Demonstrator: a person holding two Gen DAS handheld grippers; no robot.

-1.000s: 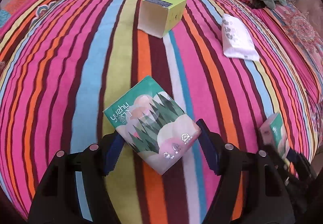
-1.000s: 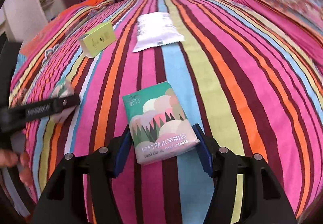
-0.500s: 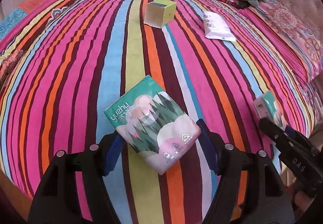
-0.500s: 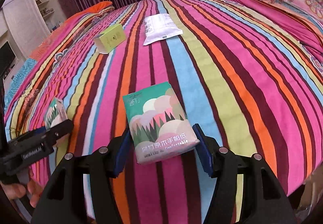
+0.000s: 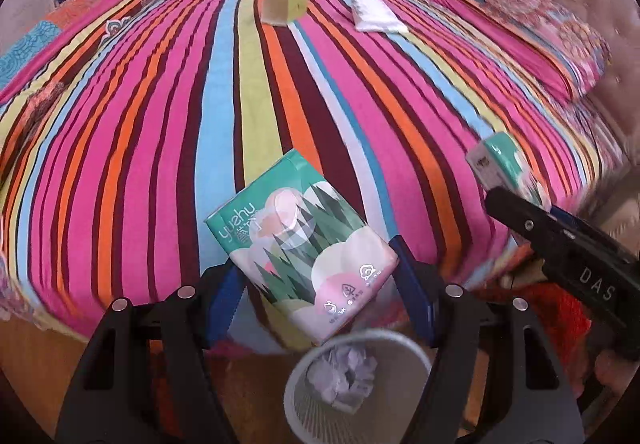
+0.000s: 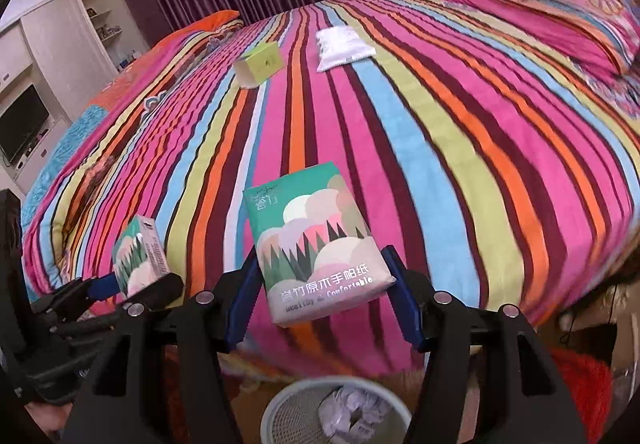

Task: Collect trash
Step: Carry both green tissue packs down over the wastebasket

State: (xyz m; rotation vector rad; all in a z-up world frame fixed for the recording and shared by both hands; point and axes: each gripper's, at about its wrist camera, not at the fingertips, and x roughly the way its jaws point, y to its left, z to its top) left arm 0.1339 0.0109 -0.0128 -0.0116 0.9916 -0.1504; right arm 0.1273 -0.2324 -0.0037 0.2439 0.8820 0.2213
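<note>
Item 1: tissue pack (image 5: 302, 244), green/pink forest print, pinched side-to-side betw. blue pads of left gripper (image 5: 316, 276), carried clear of the striped bed (image 5: 160, 124) w/ mesh wastebasket (image 5: 356, 384) just below, prob. lined up for a drop. Item 2: second tissue pack (image 6: 316, 244), same print, clamped in right gripper (image 6: 320, 284), also above the basket rim, so both look ready to release together. Left on bed, far end, well apart from grippers: yellow-green box (image 5: 285, 4) and white packet (image 5: 376, 12), likely next pickups.
</note>
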